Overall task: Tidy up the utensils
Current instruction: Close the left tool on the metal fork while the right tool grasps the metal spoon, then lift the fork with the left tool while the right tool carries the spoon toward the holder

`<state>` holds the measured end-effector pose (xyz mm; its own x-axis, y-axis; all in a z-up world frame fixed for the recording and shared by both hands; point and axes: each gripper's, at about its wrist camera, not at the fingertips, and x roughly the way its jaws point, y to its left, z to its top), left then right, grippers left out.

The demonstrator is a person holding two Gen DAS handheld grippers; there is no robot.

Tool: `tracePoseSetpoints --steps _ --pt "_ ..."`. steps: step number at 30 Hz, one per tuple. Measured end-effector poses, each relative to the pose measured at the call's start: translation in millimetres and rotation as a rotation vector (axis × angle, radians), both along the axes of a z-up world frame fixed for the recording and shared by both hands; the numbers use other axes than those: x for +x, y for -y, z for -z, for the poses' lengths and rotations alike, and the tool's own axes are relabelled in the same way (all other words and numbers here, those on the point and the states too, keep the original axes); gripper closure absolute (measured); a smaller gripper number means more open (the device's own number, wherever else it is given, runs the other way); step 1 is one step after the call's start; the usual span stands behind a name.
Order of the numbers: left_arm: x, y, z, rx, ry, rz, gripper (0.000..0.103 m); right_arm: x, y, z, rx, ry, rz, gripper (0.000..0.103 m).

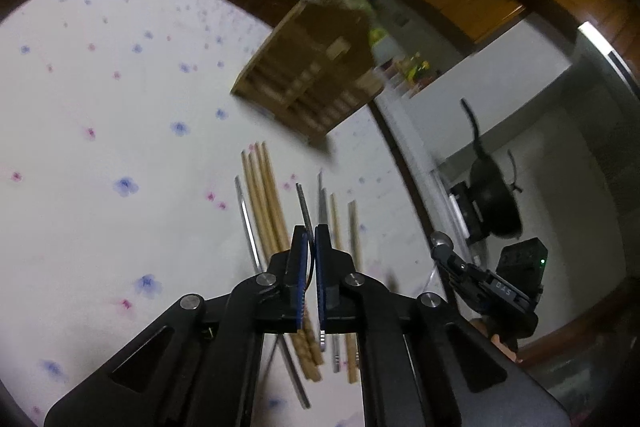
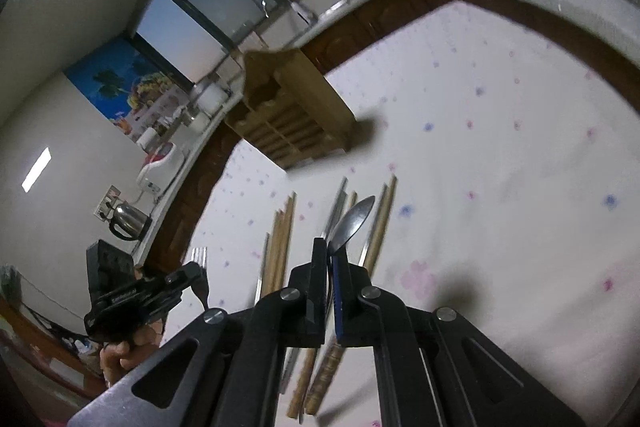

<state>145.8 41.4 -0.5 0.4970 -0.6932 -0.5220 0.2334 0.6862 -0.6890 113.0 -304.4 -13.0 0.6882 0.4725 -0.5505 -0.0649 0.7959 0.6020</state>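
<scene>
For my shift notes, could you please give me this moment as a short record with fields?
left gripper: shut on a fork, seen edge-on from its own camera
right gripper: shut on a spoon
on the table: wooden chopsticks and metal utensils, lying side by side
organizer: wooden rack beyond the utensils
surface: floral tablecloth

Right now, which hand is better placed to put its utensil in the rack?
Probably left: the left gripper holds the fork, rack straight ahead; the right gripper, holding the spoon, has it off-centre.
</scene>
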Motion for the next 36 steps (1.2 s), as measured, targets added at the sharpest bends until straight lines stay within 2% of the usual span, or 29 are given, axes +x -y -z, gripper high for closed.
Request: tracePoseSetpoints --steps 4,7,9,14,21,28,36 --pt "-8 -13 -24 -0.030 0.061 -0.040 0.101 -7 -3 -28 -0.035 0.072 0.003 0.101" --pt "-11 -19 -39 -0.049 0.099 -0.054 0.101 -11 -13 -50 -0.133 0.150 0.018 0.101" --pt "-11 -21 -47 -0.052 0.125 -0.059 0.101 -11 -20 -60 -0.163 0.187 0.011 0.101" --pt "-8 -22 -61 -0.057 0.162 -0.070 0.101 -4 -37 -74 -0.205 0.244 -0.003 0.101" --pt "6 -21 -77 -0.070 0.193 -0.078 0.101 13 -47 -83 -0.210 0.282 -0.009 0.101" --pt "36 -13 -106 -0.067 0.254 -0.075 0.101 44 -48 -97 -0.231 0.339 0.025 0.101" --pt "100 -4 -150 -0.085 0.314 -0.097 0.101 104 -55 -125 -0.277 0.469 0.138 0.101"
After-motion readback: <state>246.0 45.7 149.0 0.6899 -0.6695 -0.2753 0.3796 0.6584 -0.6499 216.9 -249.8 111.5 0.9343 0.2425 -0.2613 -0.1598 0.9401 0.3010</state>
